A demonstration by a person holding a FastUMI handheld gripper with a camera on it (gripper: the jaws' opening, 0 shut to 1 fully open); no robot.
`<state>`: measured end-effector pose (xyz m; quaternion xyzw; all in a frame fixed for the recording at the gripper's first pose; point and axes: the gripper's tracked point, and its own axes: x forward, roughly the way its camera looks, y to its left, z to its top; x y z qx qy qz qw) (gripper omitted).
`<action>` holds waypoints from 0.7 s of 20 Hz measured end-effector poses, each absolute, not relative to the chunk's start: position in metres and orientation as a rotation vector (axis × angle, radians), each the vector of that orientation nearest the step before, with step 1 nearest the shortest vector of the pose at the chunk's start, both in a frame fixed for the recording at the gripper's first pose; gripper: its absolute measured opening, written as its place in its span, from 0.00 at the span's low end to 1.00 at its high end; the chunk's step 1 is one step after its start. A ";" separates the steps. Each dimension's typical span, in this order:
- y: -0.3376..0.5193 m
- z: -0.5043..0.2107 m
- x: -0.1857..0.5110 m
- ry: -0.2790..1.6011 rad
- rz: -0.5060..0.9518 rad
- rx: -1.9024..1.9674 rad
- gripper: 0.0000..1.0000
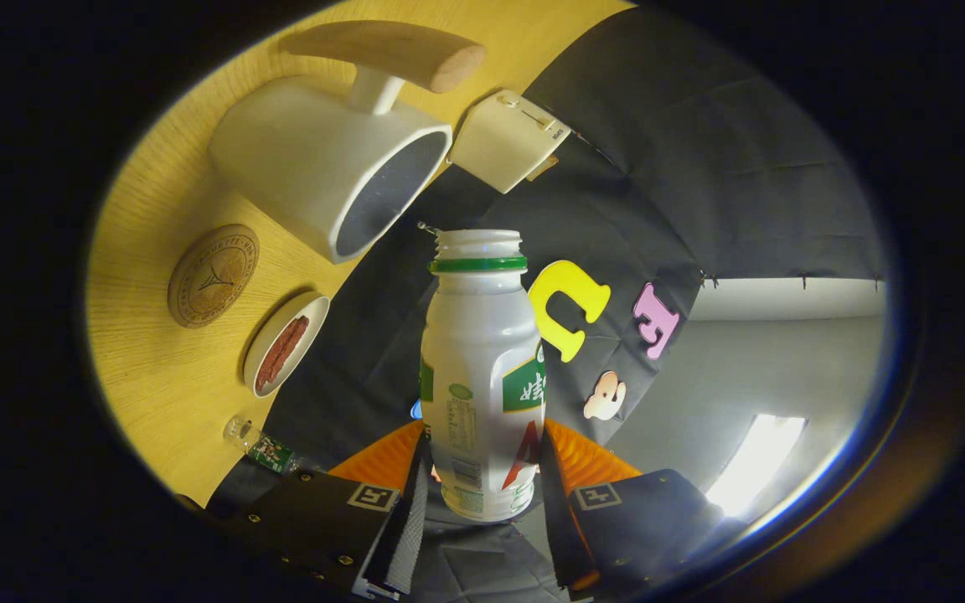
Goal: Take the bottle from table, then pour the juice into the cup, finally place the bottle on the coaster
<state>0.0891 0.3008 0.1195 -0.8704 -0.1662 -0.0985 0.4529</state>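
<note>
Bottle (482,377), uncapped, sits clamped between the fingers (482,469), tipped toward the cup (336,167) near the table (156,377) edge. To pour well, I'd bring its mouth over the cup's rim, then tilt slowly. Coaster (213,275) lies beside the cup.

Light: my booth is dim; a bright panel (755,461) glares to the right.
Table (156,368): warmly lit, yellow.
Shadows: soft beside the cup (323,180).
Focus: my bottle (482,377) is sharp.
Distortion: strong fisheye bending at the edges.
</note>
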 end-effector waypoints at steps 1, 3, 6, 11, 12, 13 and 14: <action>0.301 0.120 0.089 -0.417 -0.245 -2.161 0.61; 0.302 0.118 0.089 -0.429 -0.245 -2.183 0.61; 0.304 0.115 0.087 -0.455 -0.251 -2.220 0.61; 0.310 0.108 0.086 -0.483 -0.251 -2.264 0.61; 0.312 0.107 0.086 -0.498 -0.259 -2.279 0.61; 0.315 0.107 0.085 -0.516 -0.265 -2.302 0.61; 0.320 0.105 0.085 -0.534 -0.266 -2.318 0.61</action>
